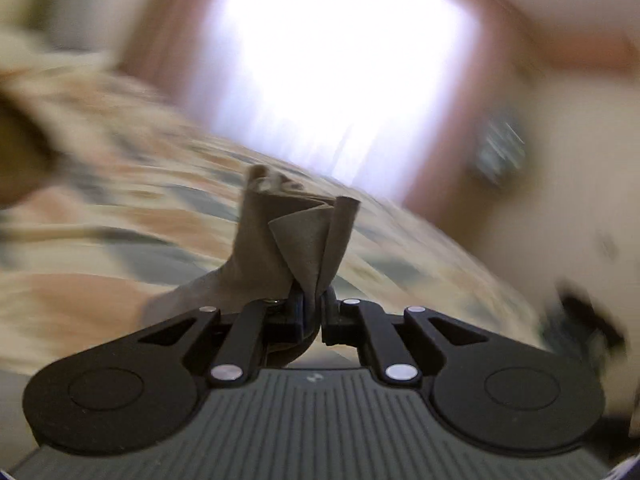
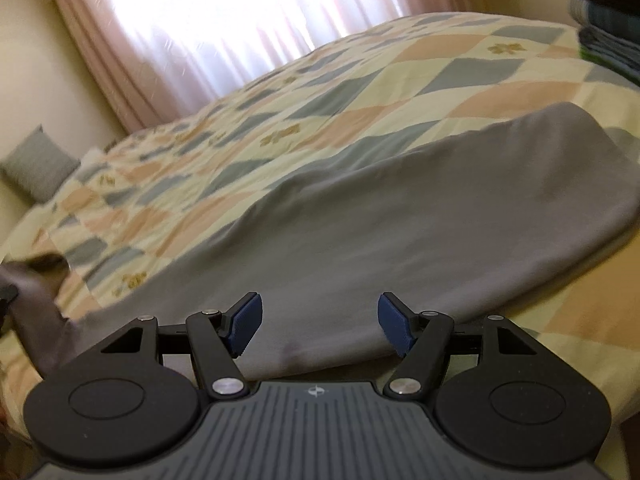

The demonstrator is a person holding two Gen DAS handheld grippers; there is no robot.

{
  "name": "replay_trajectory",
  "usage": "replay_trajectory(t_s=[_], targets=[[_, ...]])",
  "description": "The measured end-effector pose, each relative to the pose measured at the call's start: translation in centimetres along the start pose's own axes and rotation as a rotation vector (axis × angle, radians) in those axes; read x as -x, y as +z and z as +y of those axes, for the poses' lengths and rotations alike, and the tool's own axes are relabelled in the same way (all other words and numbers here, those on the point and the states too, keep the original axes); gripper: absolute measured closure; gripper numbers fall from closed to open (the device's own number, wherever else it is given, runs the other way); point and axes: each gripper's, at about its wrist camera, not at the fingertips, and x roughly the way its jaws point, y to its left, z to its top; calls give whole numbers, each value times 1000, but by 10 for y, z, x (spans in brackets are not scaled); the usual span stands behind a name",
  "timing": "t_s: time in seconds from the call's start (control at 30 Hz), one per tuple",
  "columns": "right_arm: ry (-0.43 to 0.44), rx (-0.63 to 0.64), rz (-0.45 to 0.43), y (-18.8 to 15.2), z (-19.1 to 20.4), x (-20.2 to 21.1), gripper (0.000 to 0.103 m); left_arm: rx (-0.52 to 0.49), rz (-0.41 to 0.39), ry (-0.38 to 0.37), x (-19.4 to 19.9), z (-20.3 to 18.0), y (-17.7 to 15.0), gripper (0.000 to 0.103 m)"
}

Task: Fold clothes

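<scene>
At the far left of the bed (image 2: 360,92), my left gripper (image 1: 316,300) is pinching a bunched corner of the grey garment (image 2: 380,220), its jaws closed hard on a twisted tuft of cloth. The hold is narrow and the view around it is smearing with motion, so I am judging that a sharp pull could tear the corner free or drag the whole piece askew.

The garment itself is lying spread across the near side of the patterned bedspread, slack and rumpled toward my left.

On the right, my right gripper (image 2: 320,322) is hovering over the near hem with its jaws standing well apart and holding nothing. With that edge unpinned, I am risking a crooked fold or a bunched hem.
</scene>
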Motion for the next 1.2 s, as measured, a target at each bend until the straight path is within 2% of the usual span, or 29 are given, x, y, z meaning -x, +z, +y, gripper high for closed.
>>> replay_trajectory(t_s=[0.07,0.13,0.17,0.2,0.27,0.37,0.43,0.5,0.57,0.67,0.73,0.8,0.87,0.9,0.97,1.07,1.2], targets=[[22,-42,-18,2,-8,7,36,-119,117,-20,-32,-37,-30,98],[65,-94,-29,5,-16,13,36,-218,263,3,-60,-63,-65,96],[96,-124,-31,7,-19,15,36,-252,302,26,-75,-65,-74,95],[132,-159,-29,9,-23,16,36,-276,303,38,-76,-70,-82,94],[208,-226,-16,13,-28,15,34,-316,285,32,-72,-74,-87,85],[349,-327,39,19,-28,-1,34,-307,283,15,-67,-73,-85,84],[440,-396,124,21,-23,-26,34,-304,278,15,-62,-69,-84,85],[483,-448,202,21,-14,-50,34,-315,274,11,-60,-69,-85,85],[491,-477,278,20,-2,-75,34,-318,270,8,-60,-69,-84,85],[413,-477,381,21,14,-102,36,-300,263,0,-58,-67,-83,85],[376,-469,420,23,22,-117,36,-294,260,-3,-59,-65,-82,85],[376,-469,438,24,30,-129,37,-292,261,-6,-59,-64,-82,85],[385,-477,458,25,35,-142,54,-285,259,-9,-57,-63,-82,85],[388,-486,475,24,37,-150,59,-279,260,-8,-55,-62,-81,85],[402,-499,506,19,38,-162,91,-234,273,-15,-49,-57,-73,85],[425,-462,483,14,37,-165,96,-150,270,-17,-28,-48,-51,85],[444,-327,354,29,30,-136,97,-119,236,37,-13,-39,-22,84]])
